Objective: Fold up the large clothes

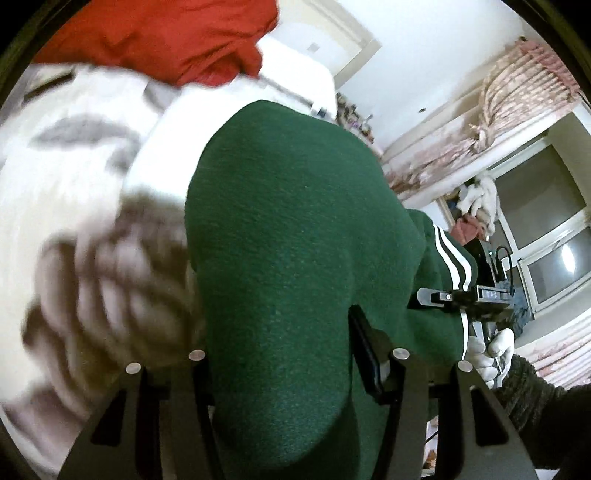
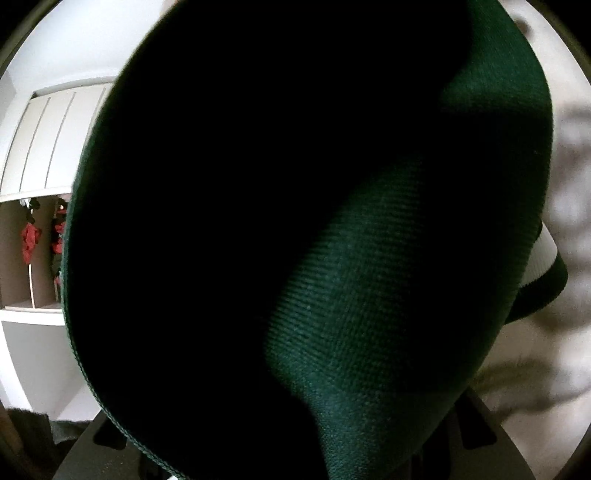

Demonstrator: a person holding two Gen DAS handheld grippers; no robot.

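Green garment (image 1: 295, 240) clamped in left gripper (image 1: 291, 354); also held by right gripper (image 1: 436, 297).

A dark green garment (image 1: 288, 229) with white stripes (image 1: 452, 258) fills the centre, a red cloth (image 1: 155, 33) sits upper left, white bedding with grey-brown markings (image 1: 74, 206) lies left, and pink patterned curtains (image 1: 524, 81) hang upper right.

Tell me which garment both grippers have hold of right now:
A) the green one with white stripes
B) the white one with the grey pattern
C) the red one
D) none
A: the green garment bunches between the left gripper fingers, and the right gripper clamps its striped edge; the red garment lies beyond.
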